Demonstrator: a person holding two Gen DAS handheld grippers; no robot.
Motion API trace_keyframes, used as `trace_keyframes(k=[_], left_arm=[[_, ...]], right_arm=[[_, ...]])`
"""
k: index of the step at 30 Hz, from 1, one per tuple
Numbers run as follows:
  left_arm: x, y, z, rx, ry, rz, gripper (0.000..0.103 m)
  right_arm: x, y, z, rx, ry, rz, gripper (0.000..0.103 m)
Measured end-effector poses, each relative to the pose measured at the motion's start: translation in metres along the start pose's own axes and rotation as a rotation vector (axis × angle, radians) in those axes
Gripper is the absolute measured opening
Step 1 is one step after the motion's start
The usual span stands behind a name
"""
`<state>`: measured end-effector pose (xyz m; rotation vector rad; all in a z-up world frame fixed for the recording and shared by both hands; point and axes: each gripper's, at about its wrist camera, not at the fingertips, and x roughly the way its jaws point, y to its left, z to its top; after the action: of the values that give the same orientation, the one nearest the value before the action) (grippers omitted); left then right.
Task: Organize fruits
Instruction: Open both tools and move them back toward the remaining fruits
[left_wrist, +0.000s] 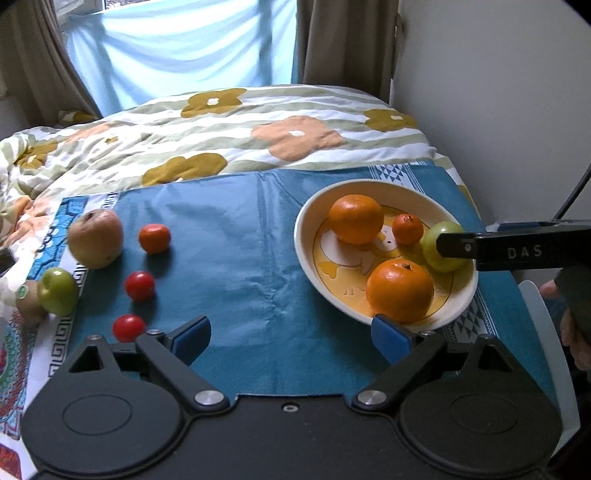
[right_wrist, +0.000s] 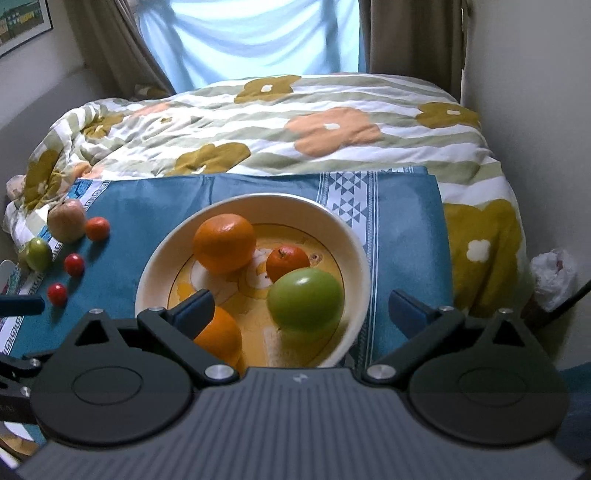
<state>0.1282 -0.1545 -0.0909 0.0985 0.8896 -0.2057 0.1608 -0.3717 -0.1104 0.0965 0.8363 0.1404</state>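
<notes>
A cream bowl (left_wrist: 306, 236) (right_wrist: 354, 236) on the blue cloth holds two oranges (left_wrist: 355, 218) (right_wrist: 224, 243), a small tangerine (left_wrist: 407, 229) (right_wrist: 287, 261) and a green apple (left_wrist: 439, 246) (right_wrist: 306, 299). My right gripper (right_wrist: 301, 308) is open, its fingers wide either side of the green apple, which lies in the bowl. It shows as a black bar in the left wrist view. My left gripper (left_wrist: 291, 338) is open and empty above the cloth, left of the bowl. On the cloth's left lie a reddish apple (left_wrist: 95, 238), a tangerine (left_wrist: 154, 238), two tomatoes (left_wrist: 139, 285), a green apple (left_wrist: 58, 291) and a kiwi (left_wrist: 27, 301).
The blue cloth (left_wrist: 229, 251) lies on a bed with a floral quilt (left_wrist: 229, 129). A wall (left_wrist: 498, 92) runs along the right and curtains (left_wrist: 184, 55) hang at the back. A white plastic bag (right_wrist: 554, 277) sits by the bed's right side.
</notes>
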Motion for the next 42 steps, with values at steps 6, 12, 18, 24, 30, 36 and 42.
trace_keyframes(k=[6, 12, 18, 24, 30, 36, 42], left_arm=[[-0.026, 0.011, -0.007, -0.031, -0.034, 0.035, 0.098], [-0.056, 0.027, -0.014, -0.057, -0.079, 0.096, 0.1], [-0.079, 0.057, -0.019, -0.086, -0.104, 0.142, 0.1], [-0.091, 0.101, -0.022, -0.083, -0.114, 0.163, 0.1], [-0.091, 0.15, -0.021, -0.052, -0.107, 0.149, 0.1], [-0.084, 0.194, -0.015, 0.016, -0.11, 0.126, 0.1], [-0.062, 0.226, -0.007, 0.112, -0.109, 0.09, 0.1]], right_arm=[[-0.019, 0.012, -0.001, -0.022, -0.011, -0.02, 0.103], [-0.041, 0.028, 0.003, -0.04, -0.046, 0.01, 0.103], [-0.058, 0.058, 0.011, -0.068, -0.077, 0.052, 0.103], [-0.063, 0.097, 0.02, -0.084, -0.091, 0.085, 0.103], [-0.057, 0.147, 0.032, -0.104, -0.108, 0.094, 0.103], [-0.04, 0.196, 0.042, -0.104, -0.103, 0.1, 0.103], [-0.015, 0.242, 0.052, -0.101, -0.092, 0.092, 0.103]])
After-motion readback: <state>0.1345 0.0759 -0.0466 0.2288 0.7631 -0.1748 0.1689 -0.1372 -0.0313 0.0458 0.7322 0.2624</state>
